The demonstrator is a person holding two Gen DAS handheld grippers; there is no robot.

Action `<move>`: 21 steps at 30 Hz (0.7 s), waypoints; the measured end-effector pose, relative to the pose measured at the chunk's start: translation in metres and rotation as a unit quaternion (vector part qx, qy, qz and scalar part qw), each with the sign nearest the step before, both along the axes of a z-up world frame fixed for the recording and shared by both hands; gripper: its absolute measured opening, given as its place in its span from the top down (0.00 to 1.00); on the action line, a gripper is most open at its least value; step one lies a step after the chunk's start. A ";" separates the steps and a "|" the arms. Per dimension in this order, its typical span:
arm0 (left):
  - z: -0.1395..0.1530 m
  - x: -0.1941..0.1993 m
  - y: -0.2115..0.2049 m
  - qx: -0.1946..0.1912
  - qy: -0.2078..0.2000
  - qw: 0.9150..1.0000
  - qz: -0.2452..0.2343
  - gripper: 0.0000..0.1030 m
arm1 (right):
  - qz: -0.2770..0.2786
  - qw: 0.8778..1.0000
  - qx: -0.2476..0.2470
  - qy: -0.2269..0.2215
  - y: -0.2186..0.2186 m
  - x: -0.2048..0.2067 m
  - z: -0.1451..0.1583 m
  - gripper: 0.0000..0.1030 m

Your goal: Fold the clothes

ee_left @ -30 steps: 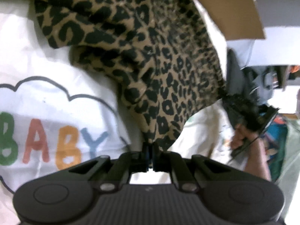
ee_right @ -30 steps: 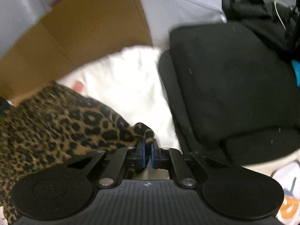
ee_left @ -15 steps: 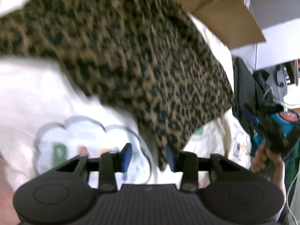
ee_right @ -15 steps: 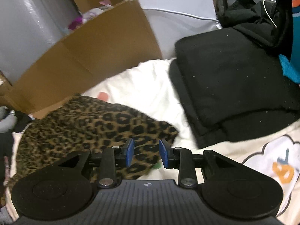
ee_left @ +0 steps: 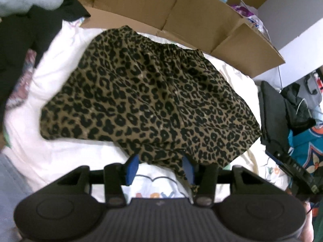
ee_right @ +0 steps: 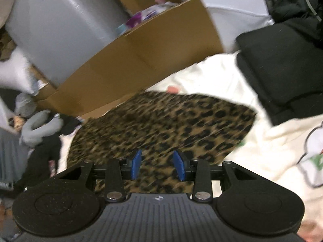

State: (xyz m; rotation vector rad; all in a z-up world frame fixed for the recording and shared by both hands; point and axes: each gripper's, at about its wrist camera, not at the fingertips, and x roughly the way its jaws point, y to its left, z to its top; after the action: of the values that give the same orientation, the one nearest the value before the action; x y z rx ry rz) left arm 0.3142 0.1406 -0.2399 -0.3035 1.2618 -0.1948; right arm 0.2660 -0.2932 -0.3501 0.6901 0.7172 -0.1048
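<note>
Here, the left gripper (ee_left: pixel 159 169) gapes wide, empty, at the near hem of the brown leopard-print cloth garment (ee_left: pixel 149 100), spread flat on the white bedding (ee_left: pixel 60 64) (elastic waistband farthest); the right gripper (ee_right: pixel 157 166) likewise. Judging so, a fold needs fresh grips.

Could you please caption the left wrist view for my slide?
Open left gripper above a leopard-print fabric garment spread on white bedding.

Leopard-print garment (ee_right: pixel 161 129) is motion-blurred in the right wrist view; left tool (ee_left: pixel 159 168) hides the blanket lettering (ee_left: pixel 155 195).
</note>
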 end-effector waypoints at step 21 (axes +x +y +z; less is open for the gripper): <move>-0.099 -0.016 -0.002 -0.011 -0.016 0.996 -0.082 0.49 | 0.138 0.990 0.016 0.002 0.098 0.024 -0.030 0.59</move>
State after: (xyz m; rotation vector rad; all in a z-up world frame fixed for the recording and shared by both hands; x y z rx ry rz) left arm 0.2978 0.1386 -0.3385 -0.2154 1.2545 -0.3520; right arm 0.2897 -0.1951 -0.3799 0.6151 0.8127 0.1596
